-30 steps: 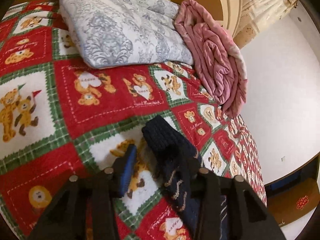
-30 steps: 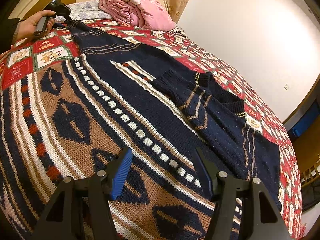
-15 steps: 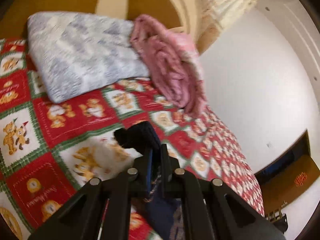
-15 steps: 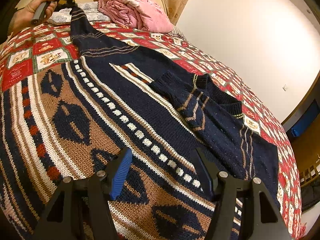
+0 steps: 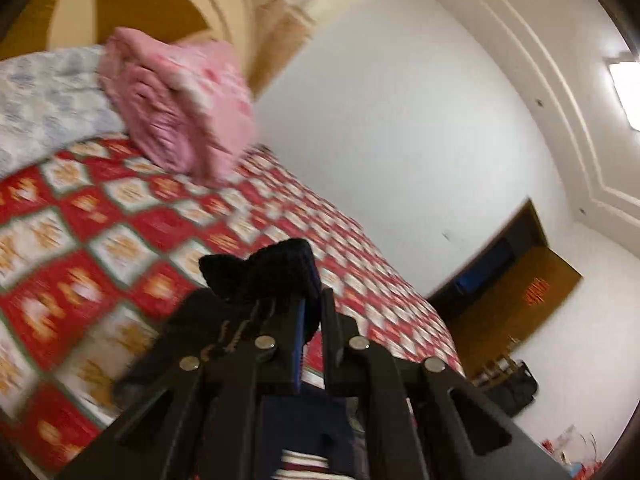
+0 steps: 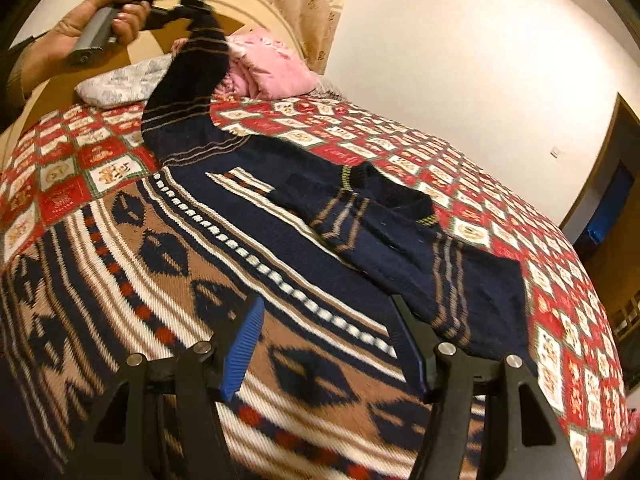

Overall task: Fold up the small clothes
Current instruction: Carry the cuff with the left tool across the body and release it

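Observation:
A navy, brown and white patterned knit sweater [image 6: 248, 248] lies spread on the bed. My left gripper [image 5: 310, 304] is shut on the dark cuff of its sleeve [image 5: 280, 272] and holds it high above the bed; in the right wrist view the left gripper [image 6: 192, 8] shows at the top left with the sleeve [image 6: 188, 92] hanging from it. The other sleeve [image 6: 400, 236] lies folded across the sweater's chest. My right gripper [image 6: 328, 344] is open and empty, just above the sweater's lower body.
The bed has a red teddy-bear quilt [image 6: 480, 184]. A pink folded blanket [image 6: 272, 68] and a grey-white patterned quilt [image 6: 120, 84] lie by the headboard. A white wall and a dark doorway [image 6: 612, 200] are to the right.
My left gripper shut on the sleeve cuff and lifted it up off the bed. The right gripper has stayed open over the sweater.

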The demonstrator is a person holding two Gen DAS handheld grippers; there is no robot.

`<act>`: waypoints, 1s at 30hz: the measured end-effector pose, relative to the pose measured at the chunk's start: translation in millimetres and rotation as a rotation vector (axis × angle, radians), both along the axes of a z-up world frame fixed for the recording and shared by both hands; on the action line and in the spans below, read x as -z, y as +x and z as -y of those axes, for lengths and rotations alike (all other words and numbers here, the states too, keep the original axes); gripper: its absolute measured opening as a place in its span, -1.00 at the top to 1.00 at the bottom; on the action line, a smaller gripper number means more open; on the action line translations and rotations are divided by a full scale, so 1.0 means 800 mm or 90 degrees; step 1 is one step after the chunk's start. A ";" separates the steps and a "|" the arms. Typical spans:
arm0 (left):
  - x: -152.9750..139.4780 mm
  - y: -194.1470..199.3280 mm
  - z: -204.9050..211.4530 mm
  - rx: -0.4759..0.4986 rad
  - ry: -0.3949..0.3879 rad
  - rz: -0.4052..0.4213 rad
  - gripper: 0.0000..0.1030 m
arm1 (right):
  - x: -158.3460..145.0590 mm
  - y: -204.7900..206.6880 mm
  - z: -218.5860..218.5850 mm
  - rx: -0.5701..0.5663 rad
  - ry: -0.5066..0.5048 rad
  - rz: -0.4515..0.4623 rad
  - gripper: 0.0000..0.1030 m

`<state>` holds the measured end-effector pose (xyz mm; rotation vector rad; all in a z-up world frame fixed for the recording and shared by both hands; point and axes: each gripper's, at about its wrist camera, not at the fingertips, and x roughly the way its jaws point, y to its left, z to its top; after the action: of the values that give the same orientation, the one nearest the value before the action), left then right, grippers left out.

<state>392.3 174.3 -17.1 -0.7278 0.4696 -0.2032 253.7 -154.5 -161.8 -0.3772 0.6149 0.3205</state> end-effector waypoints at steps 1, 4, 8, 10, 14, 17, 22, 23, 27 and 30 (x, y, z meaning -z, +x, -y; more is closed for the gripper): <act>-0.002 0.001 0.019 0.014 -0.001 0.001 0.87 | -0.002 -0.003 0.007 0.003 0.006 -0.001 -0.23; 0.000 0.006 0.086 0.062 -0.004 -0.003 0.87 | -0.003 -0.015 0.035 0.021 0.019 0.003 -0.23; 0.022 0.018 0.174 0.127 0.004 -0.027 0.87 | 0.006 -0.027 0.071 0.051 0.039 -0.006 -0.23; 0.039 0.023 0.225 0.157 0.026 -0.040 0.87 | 0.015 -0.032 0.091 0.070 0.061 -0.018 -0.24; 0.072 0.021 0.312 0.210 0.075 -0.069 0.87 | 0.013 -0.032 0.118 0.091 0.120 -0.037 -0.24; 0.095 0.014 0.362 0.257 0.102 -0.096 0.79 | 0.009 -0.027 0.130 0.104 0.143 -0.041 -0.24; 0.088 -0.017 0.391 0.312 0.154 -0.086 0.29 | 0.022 -0.021 0.141 0.117 0.161 -0.070 -0.24; 0.081 -0.026 0.387 0.319 0.171 -0.071 0.09 | 0.022 -0.019 0.143 0.119 0.166 -0.074 -0.24; 0.058 -0.059 0.348 0.316 0.259 -0.008 -0.20 | 0.022 -0.016 0.151 0.131 0.182 -0.087 -0.24; 0.065 -0.071 0.311 0.262 0.373 0.010 -0.40 | 0.010 -0.008 0.155 0.132 0.210 -0.096 -0.24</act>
<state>335.6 -74.7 -69.0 -0.0500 0.6242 -0.4330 247.5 -278.8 -170.1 0.0280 0.7289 0.2465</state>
